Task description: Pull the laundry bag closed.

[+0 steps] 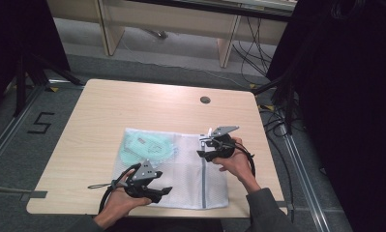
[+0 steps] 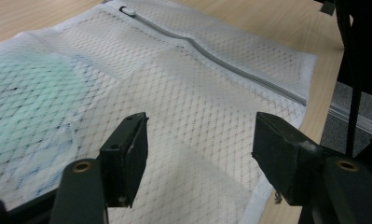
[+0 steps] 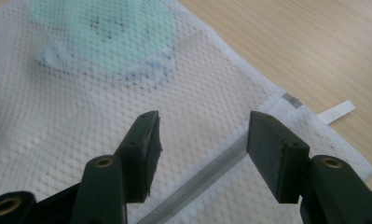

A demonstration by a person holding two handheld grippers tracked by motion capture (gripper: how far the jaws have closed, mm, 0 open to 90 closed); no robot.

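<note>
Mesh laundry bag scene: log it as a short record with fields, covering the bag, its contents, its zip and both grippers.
bag: white mesh laundry bag lying flat on the wooden table
contents: pale green item inside, at the bag's far left
zip: grey zip running across the bag, closed along its visible length
left gripper: open, above the bag's near edge, holding nothing
right gripper: open, above the zip's far end, holding nothing
</note>
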